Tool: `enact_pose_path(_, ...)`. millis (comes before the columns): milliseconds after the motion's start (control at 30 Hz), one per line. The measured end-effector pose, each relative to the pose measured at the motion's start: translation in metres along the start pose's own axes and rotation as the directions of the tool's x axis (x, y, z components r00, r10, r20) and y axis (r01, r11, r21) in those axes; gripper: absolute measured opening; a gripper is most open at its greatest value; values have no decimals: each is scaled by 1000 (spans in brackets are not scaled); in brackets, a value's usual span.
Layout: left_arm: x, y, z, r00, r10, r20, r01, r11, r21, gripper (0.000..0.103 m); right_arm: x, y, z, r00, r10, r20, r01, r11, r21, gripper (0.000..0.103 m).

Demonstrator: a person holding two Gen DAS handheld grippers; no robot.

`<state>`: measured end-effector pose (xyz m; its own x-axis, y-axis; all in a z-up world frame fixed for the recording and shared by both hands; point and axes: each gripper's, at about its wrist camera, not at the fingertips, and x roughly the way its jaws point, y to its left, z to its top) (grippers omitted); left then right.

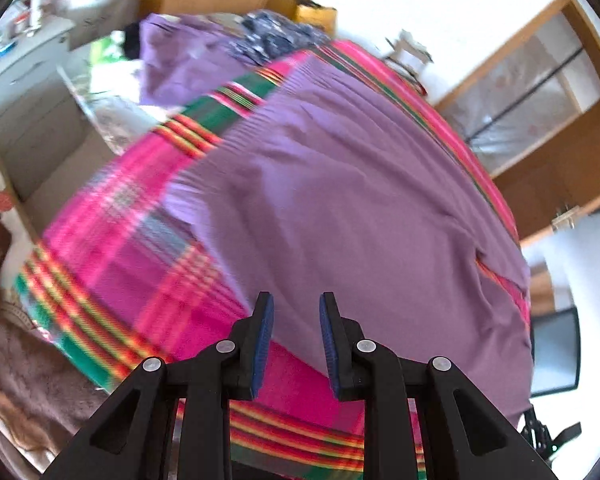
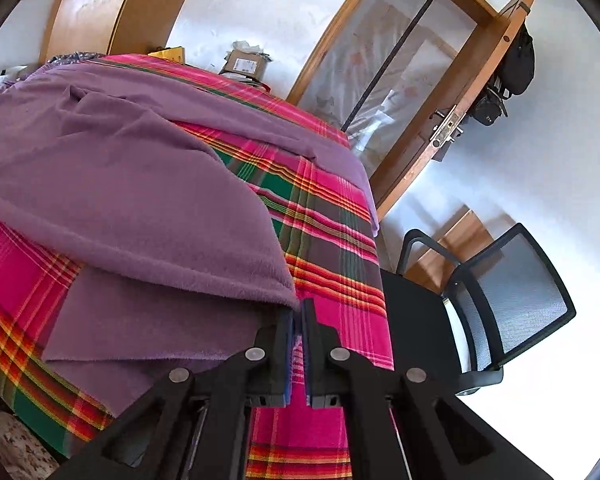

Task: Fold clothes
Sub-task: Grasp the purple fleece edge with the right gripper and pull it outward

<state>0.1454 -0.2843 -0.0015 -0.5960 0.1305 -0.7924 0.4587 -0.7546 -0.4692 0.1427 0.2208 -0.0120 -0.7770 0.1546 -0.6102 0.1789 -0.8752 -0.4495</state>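
A large purple cloth (image 1: 340, 200) lies spread over a bed with a pink, green and red plaid cover (image 1: 120, 248). My left gripper (image 1: 296, 300) hovers over the cloth's near edge, open, with nothing between its blue pads. In the right wrist view one side of the purple cloth (image 2: 120, 200) is folded back over itself. Its lifted corner runs down into my right gripper (image 2: 300, 306), which is shut on that corner above the plaid cover (image 2: 332, 240). The left wrist view is blurred.
More clothes are piled at the bed's far end: a purple garment (image 1: 180, 52) and a dark patterned one (image 1: 276, 36). A white dresser (image 1: 32, 92) stands left of the bed. A black mesh chair (image 2: 512, 292) and an open wooden door (image 2: 460, 120) with a hanging black bag (image 2: 518, 60) are to the right.
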Motion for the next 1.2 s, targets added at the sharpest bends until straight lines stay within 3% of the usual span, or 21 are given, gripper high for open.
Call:
enact_pose_path(300,-6,37,10,1000,-17,15,20,975,-223,24,-1,2,4,1000,4,14,-4,1000,12,4)
enact_pose_path(500,6,45,22,997,-75,4,72,952,-298,24,0,3,2,1000,7,7,-7,1000,24,4)
enact_pose_path(700,15,52,29,997,-81,11,79,933,-351,24,-2,4,2,1000,2,11,-3,1000,27,4)
enact_pose_path(833,13,51,29,993,-95,68,112,931,-347,20,-2,5,4,1000,4,9,-4,1000,27,4)
enact_pose_path(867,12,51,30,992,-96,80,117,931,-345,10,-3,6,4,1000,5,10,-5,1000,25,4)
enact_pose_path(900,13,51,31,993,-86,84,109,935,-338,7,-3,7,5,1000,5,10,-5,1000,24,4)
enact_pose_path(1200,-7,47,40,985,-60,165,101,962,-255,3,-18,7,10,999,-6,47,6,1000,5,4)
